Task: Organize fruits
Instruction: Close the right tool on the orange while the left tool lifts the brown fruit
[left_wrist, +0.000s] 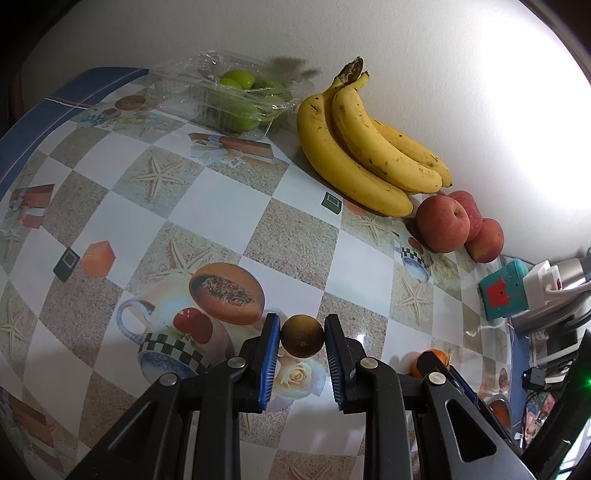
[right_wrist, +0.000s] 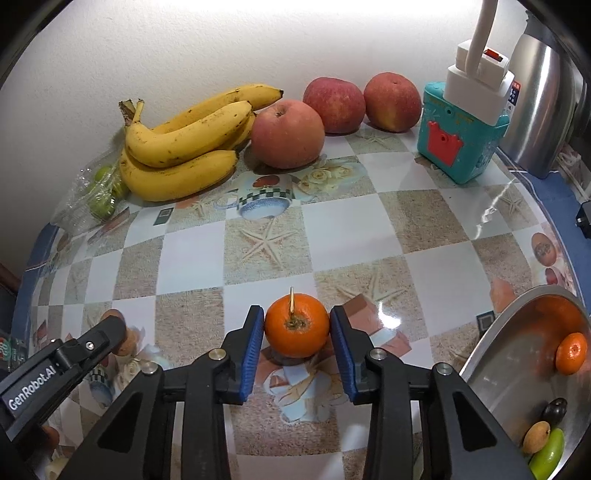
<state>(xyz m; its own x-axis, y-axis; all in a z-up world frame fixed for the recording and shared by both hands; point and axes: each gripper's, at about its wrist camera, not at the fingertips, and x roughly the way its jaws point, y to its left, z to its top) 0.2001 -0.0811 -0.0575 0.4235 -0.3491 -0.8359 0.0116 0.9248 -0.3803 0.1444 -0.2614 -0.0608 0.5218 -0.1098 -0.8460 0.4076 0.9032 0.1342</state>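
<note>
Currently: orange (right_wrist: 296, 329), stem up, clamped between the right tongs (right_wrist: 297, 328) low over the tabletop (right_wrist: 369, 229). Small brown fruit (left_wrist: 303, 335) gripped in the left tongs (left_wrist: 302, 338). Step: pickup. Next, likely: carry each to its group, metal bowl (right_wrist: 509, 354) at right, without squeezing harder.

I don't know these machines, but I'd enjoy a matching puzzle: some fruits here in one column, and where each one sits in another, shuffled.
Things:
1. orange with stem
2. small brown fruit
3. green fruits
4. second orange

Places:
A. in the metal bowl
B. between the right gripper pads
C. in the clear plastic box
D. between the left gripper pads

Pairs: 1-B, 2-D, 3-C, 4-A
</note>
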